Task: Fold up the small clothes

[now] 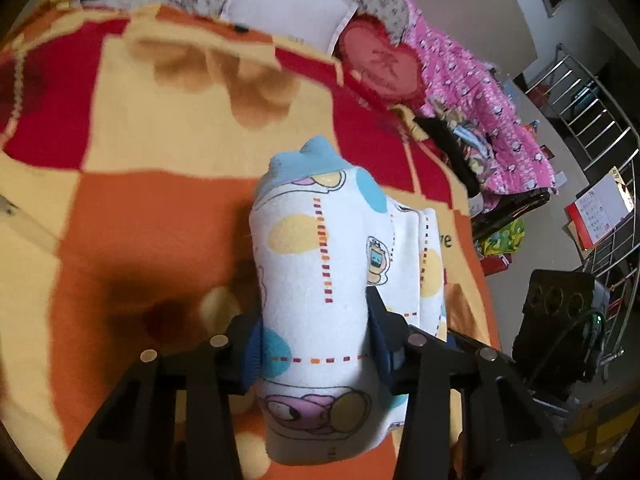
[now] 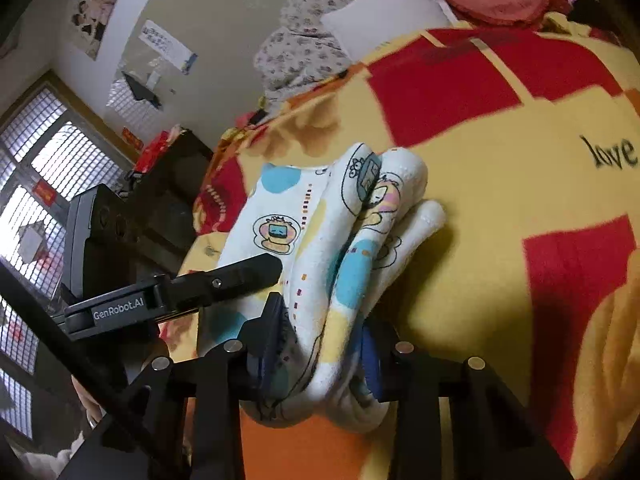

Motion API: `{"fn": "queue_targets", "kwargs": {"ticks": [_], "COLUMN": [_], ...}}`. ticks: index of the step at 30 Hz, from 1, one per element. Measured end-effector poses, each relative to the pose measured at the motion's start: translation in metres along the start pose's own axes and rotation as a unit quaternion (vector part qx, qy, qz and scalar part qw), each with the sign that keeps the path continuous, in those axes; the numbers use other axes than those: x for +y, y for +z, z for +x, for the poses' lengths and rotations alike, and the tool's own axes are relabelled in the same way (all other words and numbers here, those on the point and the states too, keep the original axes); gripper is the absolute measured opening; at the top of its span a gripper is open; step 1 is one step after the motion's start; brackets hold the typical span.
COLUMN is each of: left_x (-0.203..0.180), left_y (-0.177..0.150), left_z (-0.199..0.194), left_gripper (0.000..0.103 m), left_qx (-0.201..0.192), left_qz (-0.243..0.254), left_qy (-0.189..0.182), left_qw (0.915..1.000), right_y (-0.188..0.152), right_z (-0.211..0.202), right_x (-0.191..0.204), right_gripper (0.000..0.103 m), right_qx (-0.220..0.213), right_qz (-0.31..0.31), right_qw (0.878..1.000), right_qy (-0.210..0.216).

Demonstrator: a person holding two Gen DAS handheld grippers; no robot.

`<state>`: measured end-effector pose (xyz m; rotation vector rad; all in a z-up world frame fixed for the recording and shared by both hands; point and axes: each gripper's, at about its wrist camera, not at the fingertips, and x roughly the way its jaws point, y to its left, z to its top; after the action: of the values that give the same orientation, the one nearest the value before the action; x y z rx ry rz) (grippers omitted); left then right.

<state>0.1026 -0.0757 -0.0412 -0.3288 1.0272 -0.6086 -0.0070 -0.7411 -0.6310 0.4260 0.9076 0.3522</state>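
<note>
The small garment [image 1: 320, 264] is white, printed with pale yellow and sky-blue blobs, cartoon figures and dashed red-orange lines. The bedspread [image 1: 132, 216] is blocked in red, orange and cream-yellow. A heart cushion [image 1: 380, 64] is red; a quilt [image 1: 480, 112] is pink.

White cartoon-print garment [image 1: 320, 264], apparently folded, bunched on bed.

Two tongs [image 1: 316, 344] [image 2: 320, 352], one printed garment [image 1: 332, 264], one blanket [image 1: 160, 220], perhaps two pillows [image 1: 288, 12].
</note>
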Motion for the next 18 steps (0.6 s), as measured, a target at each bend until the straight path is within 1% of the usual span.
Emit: {"fn": "queue_targets", "kwargs": {"ticks": [5, 8, 11, 14, 16, 18], "left_x": [0.007, 0.021, 0.038, 0.058, 0.07, 0.078], "left_y": [0.004, 0.002, -0.003, -0.011, -0.017, -0.021], "left_z": [-0.042, -0.053, -0.053, -0.043, -0.032, -0.026], "left_gripper": [0.044, 0.044, 0.044, 0.045, 0.045, 0.05], "left_qx": [-0.028, -0.032, -0.028, -0.015, -0.002, -0.004], "left_qz": [0.004, -0.004, -0.016, -0.031, -0.043, -0.049], "left_qy": [0.026, 0.041, 0.051, 0.055, 0.058, 0.056], "left_qw": [0.9993, 0.9986, 0.9982, 0.9979, 0.9974, 0.9972], "right_y": [0.008, 0.007, 0.004, -0.002, -0.008, -0.012], "right_z": [0.003, 0.017, 0.036, 0.05, 0.062, 0.075], "right_x": [0.036, 0.056, 0.067, 0.068, 0.065, 0.06], "right_gripper": [0.039, 0.039, 0.039, 0.038, 0.038, 0.038], "right_qx": [-0.003, 0.004, 0.018, 0.034, 0.045, 0.06], "right_qz": [-0.036, -0.05, -0.057, -0.059, -0.059, -0.056], "right_qw": [0.999, 0.998, 0.998, 0.997, 0.997, 0.997], "right_qy": [0.022, 0.032, 0.03, 0.021, 0.008, -0.013]}}
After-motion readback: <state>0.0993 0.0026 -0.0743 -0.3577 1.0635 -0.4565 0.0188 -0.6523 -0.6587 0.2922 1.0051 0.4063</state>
